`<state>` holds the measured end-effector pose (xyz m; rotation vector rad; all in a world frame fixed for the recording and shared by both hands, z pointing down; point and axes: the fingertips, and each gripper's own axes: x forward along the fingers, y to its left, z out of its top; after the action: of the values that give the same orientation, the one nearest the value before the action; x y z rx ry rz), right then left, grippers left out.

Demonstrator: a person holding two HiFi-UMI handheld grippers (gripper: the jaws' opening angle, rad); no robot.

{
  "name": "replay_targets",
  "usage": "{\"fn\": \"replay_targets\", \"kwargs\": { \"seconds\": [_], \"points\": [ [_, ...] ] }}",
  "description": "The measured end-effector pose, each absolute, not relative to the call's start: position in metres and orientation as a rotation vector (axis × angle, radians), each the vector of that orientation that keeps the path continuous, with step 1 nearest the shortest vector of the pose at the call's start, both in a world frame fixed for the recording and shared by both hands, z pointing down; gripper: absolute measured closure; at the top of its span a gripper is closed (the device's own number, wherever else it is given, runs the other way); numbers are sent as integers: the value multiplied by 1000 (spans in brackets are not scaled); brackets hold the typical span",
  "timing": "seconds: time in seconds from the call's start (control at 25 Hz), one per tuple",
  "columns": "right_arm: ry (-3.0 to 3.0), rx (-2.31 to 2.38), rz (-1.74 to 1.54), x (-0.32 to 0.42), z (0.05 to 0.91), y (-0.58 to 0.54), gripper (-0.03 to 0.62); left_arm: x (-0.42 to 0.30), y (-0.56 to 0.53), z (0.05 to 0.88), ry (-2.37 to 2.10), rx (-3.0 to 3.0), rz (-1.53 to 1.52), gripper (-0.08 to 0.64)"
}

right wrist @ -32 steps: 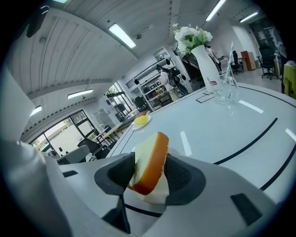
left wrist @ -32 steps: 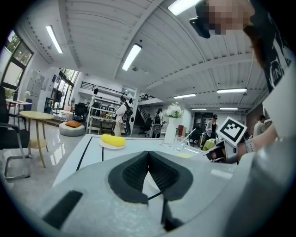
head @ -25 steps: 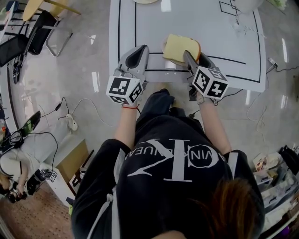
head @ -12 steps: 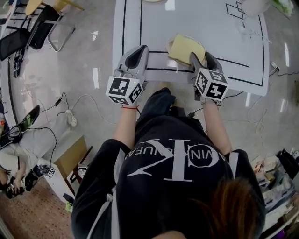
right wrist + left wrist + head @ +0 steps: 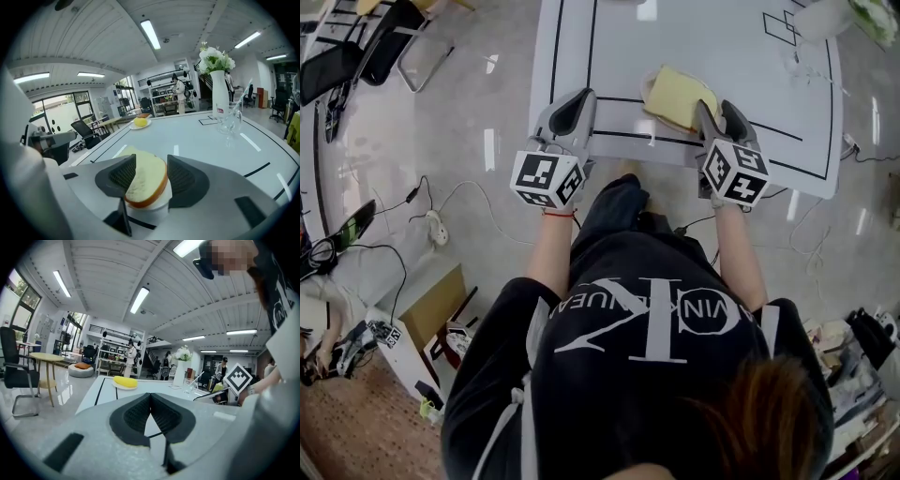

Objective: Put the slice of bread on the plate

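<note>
My right gripper [image 5: 151,161] is closing its jaws on the slice of bread [image 5: 146,180]. The slice stands tilted between the two black pads, crust down, and both pads meet its edges. Under the crust I see a white round rim, which is probably the plate [image 5: 152,212]. My own jaws hide most of it, so I cannot say how much of the slice rests there. All this is near the front edge of the white table [image 5: 703,37], inside its black lines. My left gripper [image 5: 150,395] has its jaws pressed together with nothing between them. It hangs over the same front edge, apart from the bread and to its left.

About writing: the marker cubes [image 5: 548,178] carry only black and white squares, no letters. The black shirt [image 5: 637,375] has big white letters, upside down for the head camera. I read a large K and some part like "JEAN"; the rest is folded. The vase [image 5: 218,101] with white flowers has a small red label, too small to read. Beside it stands a clear glass [image 5: 229,121]. A far plate [image 5: 140,124] holds something yellow that I cannot name. The far end of the table is cut off in the head view.
</note>
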<state>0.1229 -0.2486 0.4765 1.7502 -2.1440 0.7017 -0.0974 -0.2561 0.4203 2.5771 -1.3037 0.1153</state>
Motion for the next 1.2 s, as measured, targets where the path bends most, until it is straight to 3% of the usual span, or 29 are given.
{"fn": "replay_targets", "kwargs": {
  "seconds": [0.24, 0.52, 1.2],
  "points": [
    [-2216, 1742, 556, 127, 455, -246, 443, -99, -251, 413, -1337, 2576, 87, 551],
    [-2287, 1747, 465, 130, 430, -239, 587, -97, -242, 400, -1375, 2592, 60, 551],
    [-2523, 1759, 255, 134, 351, -221, 591, -97, -235, 345, -1494, 2625, -70, 551]
  ]
}}
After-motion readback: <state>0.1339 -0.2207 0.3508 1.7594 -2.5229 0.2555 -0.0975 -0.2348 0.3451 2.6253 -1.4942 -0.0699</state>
